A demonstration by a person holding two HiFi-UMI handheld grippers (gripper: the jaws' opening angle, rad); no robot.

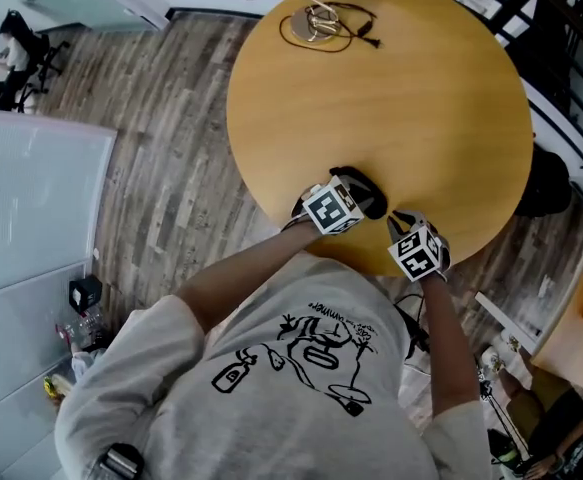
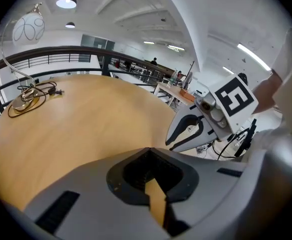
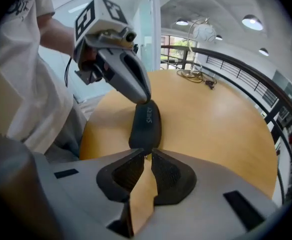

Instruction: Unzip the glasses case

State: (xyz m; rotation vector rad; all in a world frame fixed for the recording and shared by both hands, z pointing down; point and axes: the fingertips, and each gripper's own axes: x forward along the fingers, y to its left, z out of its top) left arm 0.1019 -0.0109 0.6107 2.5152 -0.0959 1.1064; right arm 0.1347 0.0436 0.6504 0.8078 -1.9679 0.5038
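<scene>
1. Black case (image 3: 146,125) lies on the wooden table (image 3: 216,124), close to the near edge. In the head view it sits just below the middle of the frame, beside both grippers.
2. Left gripper (image 3: 144,100) comes in from the upper left of the right gripper view. Its jaws are together and their tip touches the far end of the case. I think it presses down there so that the case cannot slide.
3. Right gripper (image 3: 147,153) has its jaws narrow, nearly closed, at the near end of the case – a small metal piece shows between the tips, probably the pull (image 3: 147,156).
4. Case looks closed, so the zip is not yet opened – the pull must travel along the edge while the other end is pinned.
</scene>
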